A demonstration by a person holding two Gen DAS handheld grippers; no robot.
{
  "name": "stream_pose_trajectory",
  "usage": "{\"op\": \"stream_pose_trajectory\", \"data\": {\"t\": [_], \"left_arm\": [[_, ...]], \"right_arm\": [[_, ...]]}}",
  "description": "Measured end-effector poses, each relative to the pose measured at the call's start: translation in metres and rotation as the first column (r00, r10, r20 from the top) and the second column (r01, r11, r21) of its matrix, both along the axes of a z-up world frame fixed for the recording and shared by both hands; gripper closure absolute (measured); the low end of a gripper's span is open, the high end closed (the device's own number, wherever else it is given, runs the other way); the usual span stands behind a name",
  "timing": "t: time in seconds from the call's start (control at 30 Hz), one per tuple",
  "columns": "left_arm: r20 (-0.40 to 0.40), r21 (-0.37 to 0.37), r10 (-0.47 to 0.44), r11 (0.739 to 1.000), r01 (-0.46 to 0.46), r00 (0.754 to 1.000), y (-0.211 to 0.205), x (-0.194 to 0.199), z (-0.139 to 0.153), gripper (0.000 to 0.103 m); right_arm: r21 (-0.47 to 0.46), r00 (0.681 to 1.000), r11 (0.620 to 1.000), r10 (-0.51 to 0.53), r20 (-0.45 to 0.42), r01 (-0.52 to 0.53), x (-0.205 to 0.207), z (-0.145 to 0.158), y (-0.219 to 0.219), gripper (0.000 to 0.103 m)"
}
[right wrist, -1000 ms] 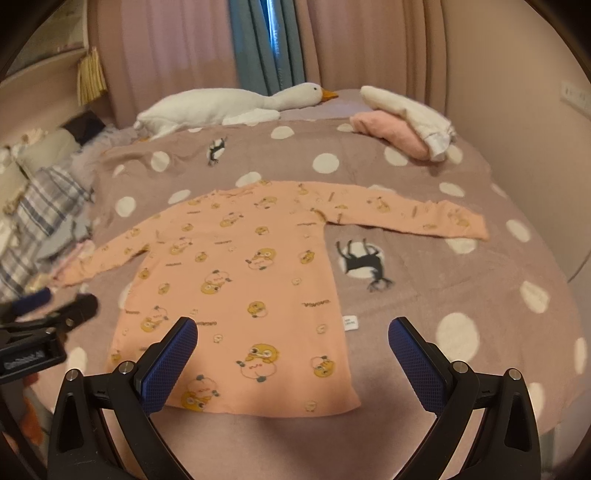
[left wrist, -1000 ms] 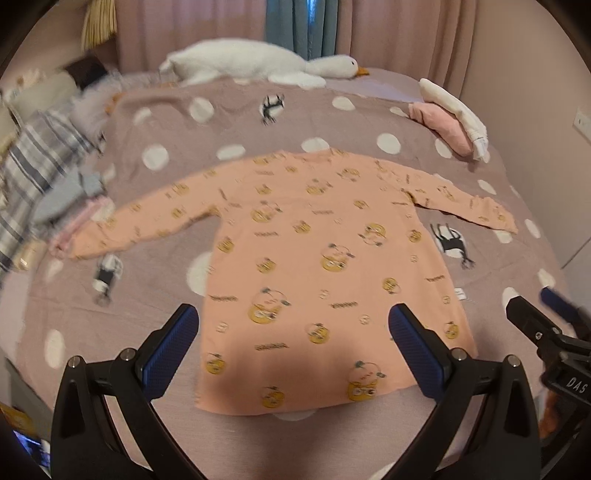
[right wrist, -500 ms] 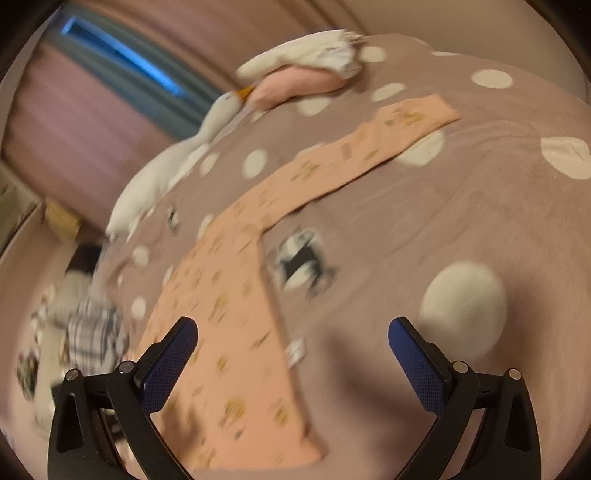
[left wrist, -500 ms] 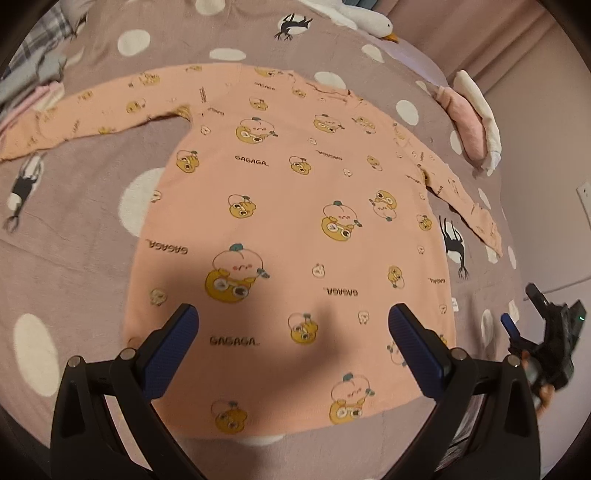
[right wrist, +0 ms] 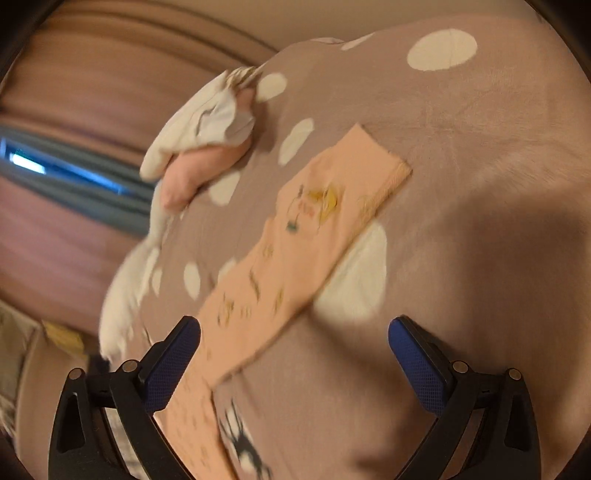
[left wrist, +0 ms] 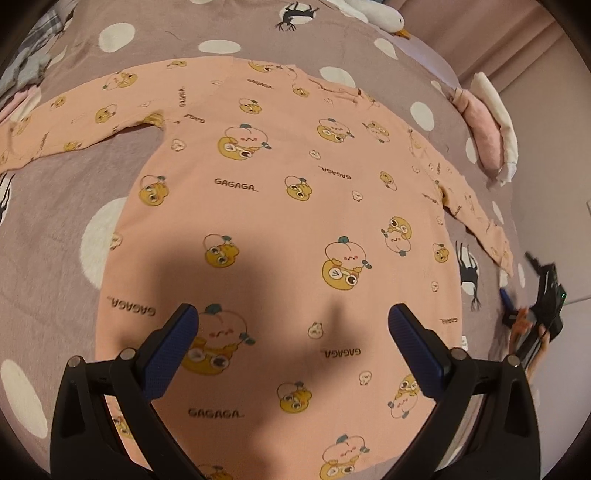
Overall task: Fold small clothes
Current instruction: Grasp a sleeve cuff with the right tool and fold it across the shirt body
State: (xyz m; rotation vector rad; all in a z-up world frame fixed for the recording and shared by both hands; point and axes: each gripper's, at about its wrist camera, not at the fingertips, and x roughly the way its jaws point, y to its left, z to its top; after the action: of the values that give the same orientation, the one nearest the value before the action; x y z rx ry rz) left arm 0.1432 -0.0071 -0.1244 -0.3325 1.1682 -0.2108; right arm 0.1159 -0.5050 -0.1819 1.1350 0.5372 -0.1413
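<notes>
A peach long-sleeved shirt [left wrist: 280, 206] with cartoon prints lies flat on the bed, sleeves spread to both sides. My left gripper [left wrist: 291, 343] hovers open over the shirt's lower body, nothing between its blue pads. In the right wrist view the shirt's sleeve [right wrist: 295, 254] runs diagonally, cuff at the upper right. My right gripper [right wrist: 293, 354] is open above that sleeve, holding nothing; the picture is blurred. The right gripper also shows at the right edge of the left wrist view as a dark tool [left wrist: 543, 306] beside the sleeve end.
The mauve bedspread [left wrist: 55, 229] with white dots covers the bed. A pink and white folded pile [left wrist: 491, 136] lies at the far right, also in the right wrist view [right wrist: 199, 140]. A white goose plush [left wrist: 376, 14] and plaid clothes [left wrist: 33, 48] lie at the back.
My left gripper has dropped closer over the shirt's body. My right gripper has swung right and down toward the right sleeve's cuff. Both have stayed open.
</notes>
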Motion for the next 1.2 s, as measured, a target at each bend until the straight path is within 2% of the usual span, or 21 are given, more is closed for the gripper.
{"op": "stream_pose_trajectory", "data": {"t": [0.1,0.17,0.27,0.33,0.37,0.43,0.47,0.5,0.57,0.63,0.7,0.8,0.87,0.93,1.0,1.03,1.13,1.2], "left_arm": [[-0.006,0.016,-0.012,1.0,0.012,1.0,-0.004,0.006,-0.004,0.0],[-0.009,0.021,-0.018,1.0,0.018,1.0,-0.007,0.009,-0.006,0.0],[-0.008,0.03,-0.023,0.999,0.023,1.0,-0.01,0.013,-0.007,0.001],[-0.009,0.044,-0.026,0.999,0.026,1.0,-0.011,0.015,-0.008,0.0],[-0.01,0.048,-0.026,0.998,0.027,1.0,-0.011,0.016,-0.009,0.001],[-0.012,0.052,-0.021,0.998,0.021,1.0,-0.009,0.017,-0.009,0.0],[-0.013,0.053,-0.018,0.998,0.018,1.0,-0.008,0.018,-0.009,0.001],[-0.014,0.054,-0.015,0.998,0.016,1.0,-0.007,0.018,-0.009,0.001],[-0.012,0.055,-0.012,0.998,0.013,1.0,-0.006,0.019,-0.008,0.001],[-0.004,0.063,-0.008,0.998,0.009,1.0,-0.003,0.018,-0.006,0.0],[0.003,0.068,-0.004,0.998,0.004,1.0,-0.001,0.018,-0.005,0.001],[0.008,0.068,0.003,0.998,-0.004,1.0,0.002,0.017,-0.004,0.001],[0.009,0.06,0.008,0.998,-0.009,1.0,0.004,0.016,-0.003,0.001],[0.01,0.053,0.01,0.999,-0.01,1.0,0.006,0.015,-0.002,0.001],[0.015,0.053,0.014,0.998,-0.014,1.0,0.009,0.013,0.001,0.001],[0.019,0.051,0.017,0.999,-0.018,1.0,0.012,0.011,0.002,0.001],[0.034,0.032,0.037,0.999,-0.038,0.999,0.023,0.007,0.006,0.0],[0.036,0.016,0.06,0.998,-0.06,0.998,0.034,0.004,0.006,0.0]], "right_arm": [[0.021,0.998,0.999,-0.037,0.051,0.036,0.012,0.001,-0.009,0.001],[0.03,0.995,0.997,-0.068,0.069,0.067,0.019,0.0,-0.014,0.005],[0.031,0.993,0.996,-0.087,0.077,0.085,0.029,-0.004,-0.021,0.022],[0.046,0.992,0.994,-0.1,0.072,0.097,0.036,-0.011,-0.028,0.043],[0.054,0.991,0.992,-0.114,0.068,0.11,0.036,-0.015,-0.031,0.049],[0.063,0.99,0.99,-0.133,0.047,0.13,0.035,-0.022,-0.033,0.077],[0.062,0.99,0.988,-0.141,0.027,0.139,0.036,-0.026,-0.034,0.085],[0.06,0.989,0.987,-0.148,0.005,0.147,0.037,-0.029,-0.036,0.098],[0.056,0.989,0.987,-0.148,-0.011,0.148,0.034,-0.025,-0.036,0.1],[-0.025,0.99,0.99,-0.136,-0.036,0.135,0.032,-0.007,-0.032,0.1],[-0.075,0.99,0.987,-0.139,0.006,0.139,0.025,0.008,-0.03,0.1],[-0.075,0.989,0.987,-0.144,-0.031,0.141,0.022,0.003,-0.034,0.1],[-0.069,0.982,0.991,-0.127,-0.137,0.118,0.029,-0.014,-0.036,0.1],[-0.081,0.983,0.989,-0.136,-0.124,0.126,0.027,-0.015,-0.032,0.1],[-0.089,0.979,0.988,-0.137,-0.149,0.125,0.029,-0.011,-0.031,0.1],[-0.1,0.978,0.988,-0.134,-0.163,0.118,0.031,-0.004,-0.03,0.1],[-0.154,0.987,0.985,-0.1,-0.124,0.08,0.043,0.025,-0.016,0.1],[-0.219,0.993,0.975,-0.062,-0.098,0.039,0.052,0.056,-0.001,0.1]]}}
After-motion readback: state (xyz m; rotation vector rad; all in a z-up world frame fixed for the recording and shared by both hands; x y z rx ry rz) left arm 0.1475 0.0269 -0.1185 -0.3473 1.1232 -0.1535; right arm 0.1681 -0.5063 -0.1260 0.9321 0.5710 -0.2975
